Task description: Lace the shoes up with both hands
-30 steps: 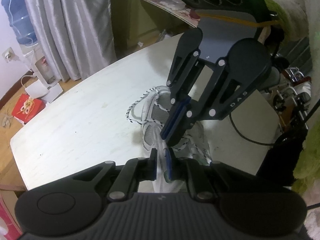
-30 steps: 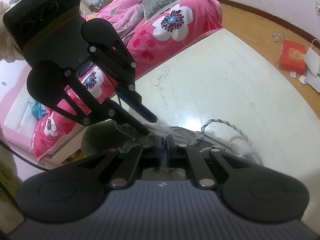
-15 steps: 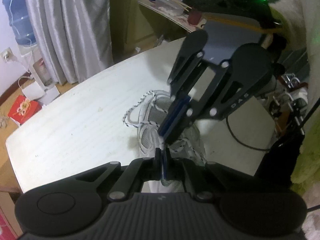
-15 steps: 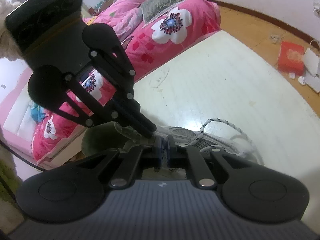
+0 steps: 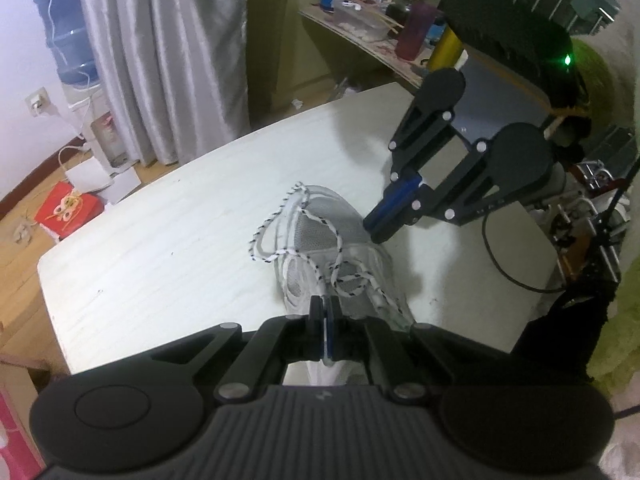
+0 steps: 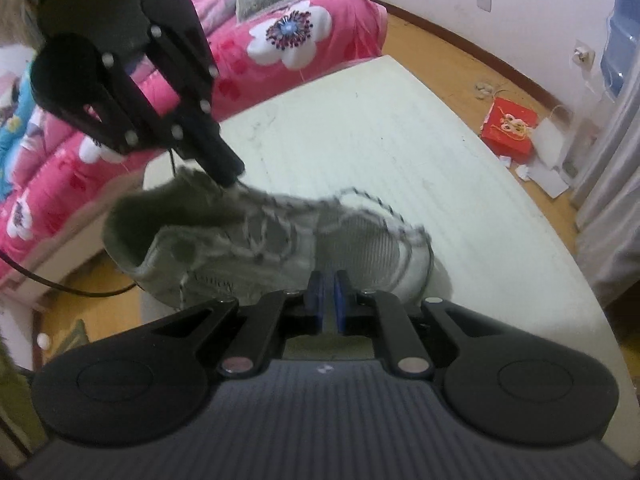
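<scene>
A grey mesh shoe lies on the white table, its white black-flecked lace looped loosely over the toe. My left gripper is shut at the shoe's collar, and a lace strand runs up into its pads. In the right wrist view the same left gripper pinches the lace at the tongue of the shoe. My right gripper hangs just beside the shoe's right flank, blue pads together with nothing seen between them. Up close, the right gripper shows only a thin slit.
The table's edge runs close behind the shoe's heel, with a pink flowered bed beyond. A red box, papers and a water dispenser stand by the curtain. A cluttered shelf and a black cable are at the right.
My left jaws closed at the shoe's collar. The right gripper drew away from above the laces to the shoe's side, and both views now show more of the shoe.
</scene>
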Action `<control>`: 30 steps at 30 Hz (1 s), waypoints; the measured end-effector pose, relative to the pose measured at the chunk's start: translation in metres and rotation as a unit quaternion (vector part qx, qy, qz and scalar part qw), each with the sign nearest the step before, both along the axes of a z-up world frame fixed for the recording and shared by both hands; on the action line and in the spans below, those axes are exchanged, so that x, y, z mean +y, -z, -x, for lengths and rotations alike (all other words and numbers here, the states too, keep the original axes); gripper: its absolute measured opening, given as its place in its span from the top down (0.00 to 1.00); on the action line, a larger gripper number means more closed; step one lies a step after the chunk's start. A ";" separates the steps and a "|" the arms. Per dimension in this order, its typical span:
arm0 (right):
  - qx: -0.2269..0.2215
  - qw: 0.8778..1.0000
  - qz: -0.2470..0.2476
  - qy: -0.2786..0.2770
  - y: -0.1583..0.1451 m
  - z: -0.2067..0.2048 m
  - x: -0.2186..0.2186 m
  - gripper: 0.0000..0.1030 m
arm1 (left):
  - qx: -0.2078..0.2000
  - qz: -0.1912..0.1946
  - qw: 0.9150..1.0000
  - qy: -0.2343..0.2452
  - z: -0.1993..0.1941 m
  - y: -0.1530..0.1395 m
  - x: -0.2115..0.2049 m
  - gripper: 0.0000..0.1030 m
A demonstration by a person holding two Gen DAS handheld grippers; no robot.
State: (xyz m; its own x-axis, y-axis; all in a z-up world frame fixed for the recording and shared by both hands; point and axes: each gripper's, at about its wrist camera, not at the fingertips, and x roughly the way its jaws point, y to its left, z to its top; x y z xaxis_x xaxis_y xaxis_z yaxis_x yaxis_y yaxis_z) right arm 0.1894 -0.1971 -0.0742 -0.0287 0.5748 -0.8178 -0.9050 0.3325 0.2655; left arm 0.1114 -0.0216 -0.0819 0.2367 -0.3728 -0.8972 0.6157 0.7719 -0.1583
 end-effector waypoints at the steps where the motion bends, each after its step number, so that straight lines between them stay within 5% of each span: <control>1: -0.001 1.000 0.004 0.001 0.001 0.001 0.001 0.95 | -0.001 -0.002 1.000 -0.004 0.001 0.000 0.000 0.99; 9: -0.032 0.999 -0.020 0.013 -0.005 0.002 0.018 0.95 | -0.013 -0.002 1.000 -0.011 0.013 -0.011 0.008 0.99; 18: -0.037 0.999 0.019 0.009 0.008 -0.005 0.039 0.97 | -0.012 0.003 1.000 -0.027 0.030 -0.020 0.024 0.99; 30: -0.044 0.998 0.036 0.014 0.014 -0.001 0.046 0.96 | 0.001 -0.023 0.991 -0.129 0.066 -0.046 0.060 1.00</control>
